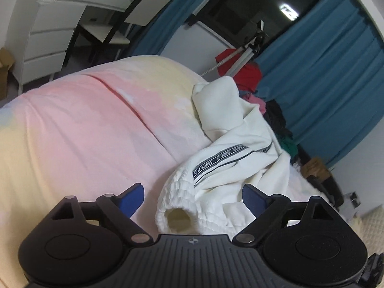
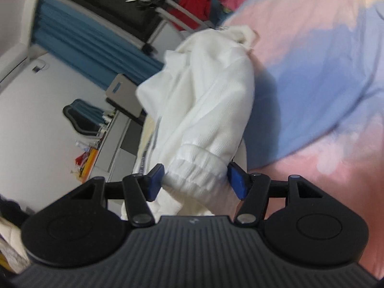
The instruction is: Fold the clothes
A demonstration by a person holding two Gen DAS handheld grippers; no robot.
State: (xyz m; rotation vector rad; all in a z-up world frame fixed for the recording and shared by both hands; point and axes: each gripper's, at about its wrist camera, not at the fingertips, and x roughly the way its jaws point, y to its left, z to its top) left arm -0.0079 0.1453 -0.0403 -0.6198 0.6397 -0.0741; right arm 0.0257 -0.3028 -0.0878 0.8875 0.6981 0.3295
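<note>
On a bed spread with a pastel pink, yellow and blue tie-dye quilt [image 1: 79,124], seen from the left wrist: left gripper [image 1: 193,198] spread wide, blue pads [image 1: 133,198] standing clear on either side of a ribbed elastic cuff [image 1: 178,212], nothing clamped. Cuff lying on the quilt, round mouth facing the camera. Belonging to a crumpled cream-white cotton sweatshirt [image 1: 230,144], trimmed with a black-and-white tape reading "NOT-SIMPLE" [image 1: 216,160], heaped toward the bed's right side and rising to a fold at the far end.

From the right wrist, blurred: right gripper [image 2: 195,178] partly closed, blue pads [image 2: 236,180] pressed against both sides of a second ribbed cuff [image 2: 195,171] of the same sweatshirt [image 2: 204,91]. Sleeve raised off the quilt [image 2: 324,72], rest of the garment trailing away beyond it.

Beyond the bed: teal-blue pleated curtains [image 1: 324,84] flanking a dark window [image 1: 252,7], a silver tripod [image 1: 247,50] draped near red cloth [image 1: 247,72], a jumble of dark and coloured clothes [image 1: 278,117] by the bed's edge, a white chest of drawers [image 1: 48,38] and a black-framed chair with pale seat [image 1: 115,28] at far left.
</note>
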